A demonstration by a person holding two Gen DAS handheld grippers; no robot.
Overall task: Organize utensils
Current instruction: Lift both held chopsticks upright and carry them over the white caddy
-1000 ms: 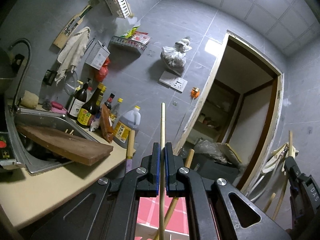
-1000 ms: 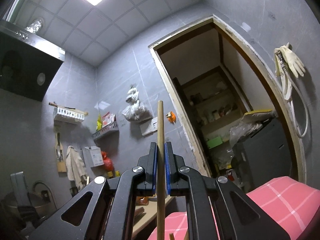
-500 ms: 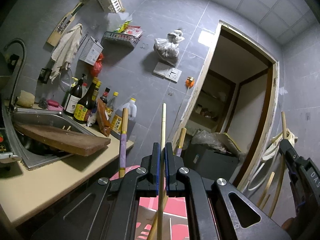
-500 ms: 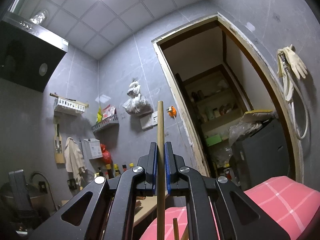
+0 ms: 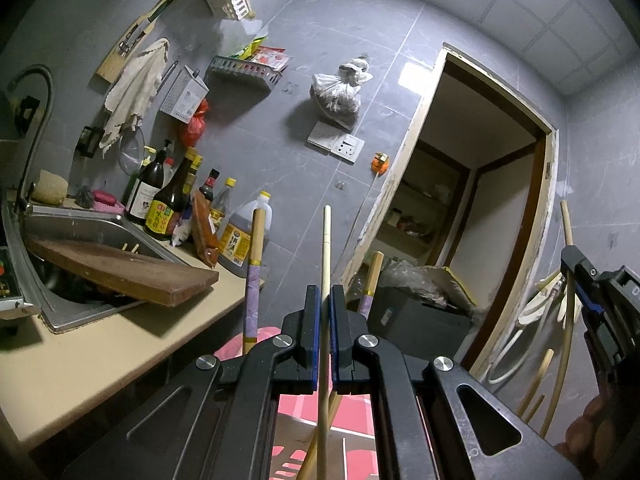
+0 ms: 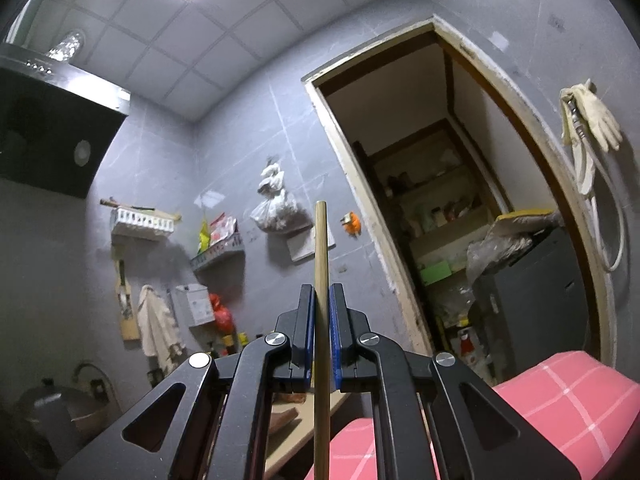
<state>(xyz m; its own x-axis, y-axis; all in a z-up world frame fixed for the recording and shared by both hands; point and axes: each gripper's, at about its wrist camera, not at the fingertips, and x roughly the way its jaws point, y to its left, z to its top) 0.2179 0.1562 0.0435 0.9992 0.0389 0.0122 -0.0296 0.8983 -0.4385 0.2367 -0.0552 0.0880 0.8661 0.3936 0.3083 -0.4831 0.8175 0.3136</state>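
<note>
Fingers of the left gripper (image 5: pixel 324 312) pinch a pale chopstick (image 5: pixel 325 248) at lower centre; the right gripper (image 6: pixel 322 312) pinches a darker chopstick (image 6: pixel 321 248) likewise. Just beyond, purple-wrapped chopsticks (image 5: pixel 254 280) stand upright. Farther, at left, sauce bottles (image 5: pixel 164 204) line the table (image 5: pixel 80 364); their labels are unreadable.

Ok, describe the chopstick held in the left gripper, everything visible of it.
The chopstick is a slim, pale, wooden-looking stick, plain and unpainted, with a faint ring mark below its blunt top end. It stands nearly upright, clamped between the blue pads of the left gripper, rising well above the fingertips and running down between the black arms out of frame. Below the pads a second, slanted stick crosses it; contact there is unclear.
</note>
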